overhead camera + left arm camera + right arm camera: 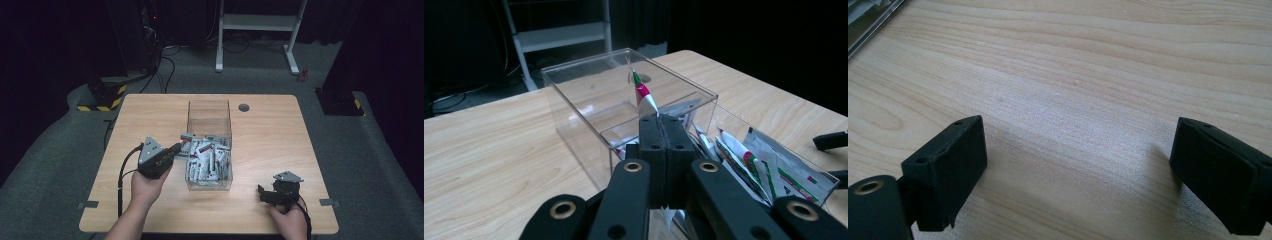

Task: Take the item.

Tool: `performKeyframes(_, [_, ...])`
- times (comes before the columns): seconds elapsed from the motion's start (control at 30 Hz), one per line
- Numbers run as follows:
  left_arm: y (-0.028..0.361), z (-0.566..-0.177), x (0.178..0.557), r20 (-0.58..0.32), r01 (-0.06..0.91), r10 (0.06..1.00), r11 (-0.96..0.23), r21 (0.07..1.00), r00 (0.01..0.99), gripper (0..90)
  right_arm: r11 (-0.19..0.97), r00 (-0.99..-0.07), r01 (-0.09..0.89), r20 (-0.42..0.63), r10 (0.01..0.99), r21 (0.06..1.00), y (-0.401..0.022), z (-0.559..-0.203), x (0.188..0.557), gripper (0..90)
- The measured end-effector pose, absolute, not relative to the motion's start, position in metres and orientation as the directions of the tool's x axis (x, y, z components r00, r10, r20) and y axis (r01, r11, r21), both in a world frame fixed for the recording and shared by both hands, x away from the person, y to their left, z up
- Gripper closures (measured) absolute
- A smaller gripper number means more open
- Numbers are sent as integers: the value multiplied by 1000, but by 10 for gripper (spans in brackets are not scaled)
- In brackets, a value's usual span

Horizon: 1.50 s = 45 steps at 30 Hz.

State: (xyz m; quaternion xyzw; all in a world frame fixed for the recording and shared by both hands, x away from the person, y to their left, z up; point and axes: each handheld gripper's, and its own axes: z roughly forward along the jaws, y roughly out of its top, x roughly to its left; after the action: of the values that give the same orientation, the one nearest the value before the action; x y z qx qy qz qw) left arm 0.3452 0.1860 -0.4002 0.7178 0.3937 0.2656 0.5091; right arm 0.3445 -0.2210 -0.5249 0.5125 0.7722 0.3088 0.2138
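Note:
A clear plastic box (209, 115) stands mid-table in two parts: the far half looks bare, the near half holds several white sachets (207, 162) with red and green print. My left gripper (176, 149) hovers at the box's left wall, shut on one sachet. In the left gripper view the jaws are pressed together (663, 122) and the sachet (642, 95) sticks up from them, above the clear box (589, 90). My right gripper (261, 194) rests near the table's front right, open. Its black fingers (950, 160) stand wide apart over bare wood.
The wooden table (270, 145) has a round grey cable hole (244, 107) behind the box. More sachets (769, 170) lie in the near compartment. Beyond the table stand a white frame (257, 30) and yellow-black striped bases (102, 100) on grey carpet.

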Motion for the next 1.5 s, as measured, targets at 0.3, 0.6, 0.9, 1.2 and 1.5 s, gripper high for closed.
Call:
performKeyframes(0.3, [196,-395,346,-20,288,849,-156,945,528,893,285,-384,659,-14,923,696,-221,-525,345,79])
performKeyframes(0.6, [205,-392,348,-14,287,860,-155,945,510,893,284,-383,659,-14,923,696,-221,-525,345,79])
performKeyframes(0.9, [217,-393,350,-5,293,874,-158,943,486,893,284,-384,659,-14,923,696,-221,-525,345,79])
performKeyframes(1.2, [231,-399,353,-5,303,892,-148,942,453,893,284,-384,659,-14,923,696,-221,-525,345,79])
performKeyframes(1.5, [245,-407,357,-20,322,908,-128,938,419,893,284,-383,660,-13,924,696,-221,-525,344,79])
